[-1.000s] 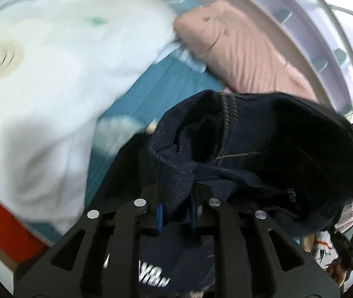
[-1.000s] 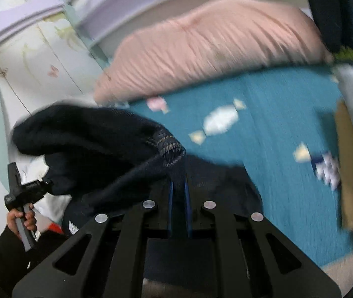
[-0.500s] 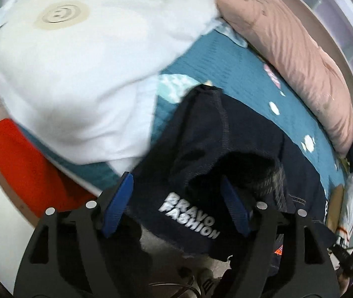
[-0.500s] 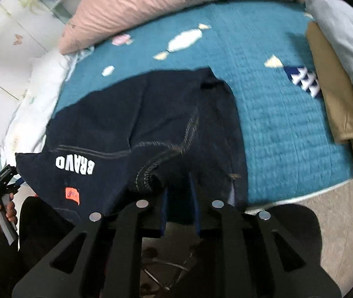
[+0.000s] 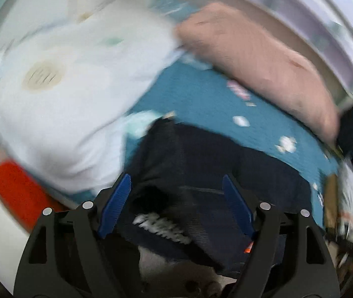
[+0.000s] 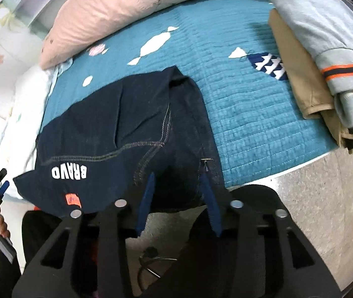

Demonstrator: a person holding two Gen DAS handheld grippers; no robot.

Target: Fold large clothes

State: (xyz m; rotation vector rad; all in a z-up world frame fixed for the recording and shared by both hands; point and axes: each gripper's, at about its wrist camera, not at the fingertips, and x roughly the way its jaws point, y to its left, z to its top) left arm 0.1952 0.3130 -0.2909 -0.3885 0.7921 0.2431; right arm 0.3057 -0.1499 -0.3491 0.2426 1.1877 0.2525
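Blue pads line both tools, and on each the jaws have just been opening. The left hand-held gripper (image 5: 176,198) stands wide, its pads clear of the cloth at the bottom of its blurred view. The right hand-held gripper (image 6: 179,196) is parted more narrowly at the lower middle of its view; the hem lies between and under its pads, but they do not seem to press on it. I would judge both have let go so the garment can settle flat.

That garment is the dark denim piece (image 6: 126,134), with white lettering and a small orange tag near its lower-left edge. It lies spread over the near side of the bed (image 6: 238,104), its near edge hanging a little over the side toward the person, which keeps the hem within reach for the next fold.

Farther out, the teal quilt carries candy-shaped patches. A pink pillow (image 6: 131,7) runs along the top of the frame, and a white duvet (image 5: 59,94) is bunched at the left. Folded clothes (image 6: 325,49), tan under pale grey, are stacked at the right edge, likely finished work. Speckled floor shows at lower right.
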